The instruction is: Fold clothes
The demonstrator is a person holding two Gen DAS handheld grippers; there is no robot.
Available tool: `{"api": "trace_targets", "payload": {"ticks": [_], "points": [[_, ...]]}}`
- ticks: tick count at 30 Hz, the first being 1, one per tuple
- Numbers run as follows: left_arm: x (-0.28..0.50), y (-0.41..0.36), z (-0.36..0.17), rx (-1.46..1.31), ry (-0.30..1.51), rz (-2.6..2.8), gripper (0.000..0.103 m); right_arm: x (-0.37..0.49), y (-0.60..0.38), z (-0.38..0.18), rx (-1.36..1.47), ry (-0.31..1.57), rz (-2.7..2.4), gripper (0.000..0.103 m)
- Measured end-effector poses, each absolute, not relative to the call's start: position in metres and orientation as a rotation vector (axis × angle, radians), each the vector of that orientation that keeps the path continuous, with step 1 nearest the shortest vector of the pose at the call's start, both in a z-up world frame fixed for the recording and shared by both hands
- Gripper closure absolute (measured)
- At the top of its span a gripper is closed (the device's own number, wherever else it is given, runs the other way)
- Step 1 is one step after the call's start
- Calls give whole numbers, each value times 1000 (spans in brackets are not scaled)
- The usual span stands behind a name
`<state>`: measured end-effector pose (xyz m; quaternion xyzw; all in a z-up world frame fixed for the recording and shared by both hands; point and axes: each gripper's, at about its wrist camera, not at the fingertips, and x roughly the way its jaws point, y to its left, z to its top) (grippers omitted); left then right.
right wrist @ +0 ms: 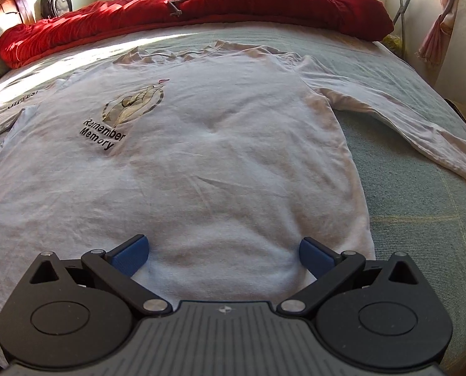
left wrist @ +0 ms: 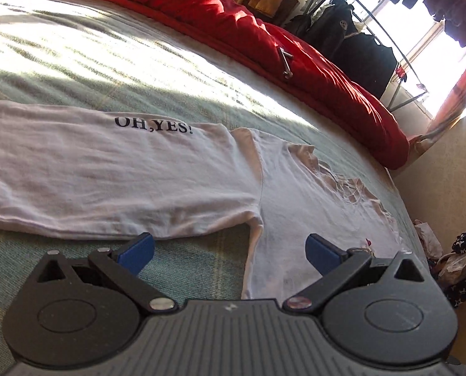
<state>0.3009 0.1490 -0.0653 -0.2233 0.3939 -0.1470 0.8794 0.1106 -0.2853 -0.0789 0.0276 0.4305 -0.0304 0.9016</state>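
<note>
Home bedroom: bed, red duvet, clothes rack.

White shirt with black lettering, pale green checked bedspread, red duvet, blue gripper pads.

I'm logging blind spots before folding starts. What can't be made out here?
- Shirt hem: right wrist view, behind the right gripper.
- Right sleeve cuff: cut off at the frame edge.
- Left sleeve cuff: left wrist view, cut off at the edge.
</note>
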Motion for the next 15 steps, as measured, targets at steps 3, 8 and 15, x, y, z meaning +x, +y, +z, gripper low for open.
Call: {"api": "trace_targets", "payload": {"ticks": [3, 8, 15], "points": [[320, 136, -48, -471, 779, -343, 1, 111, -284, -80, 53, 884, -66, 0], [358, 88, -57, -417, 802, -378, 1, 110, -285, -81, 54, 876, -63, 0], [341, 80, -87, -420, 893, -387, 1, 108, -286, -83, 53, 862, -54, 0]]}}
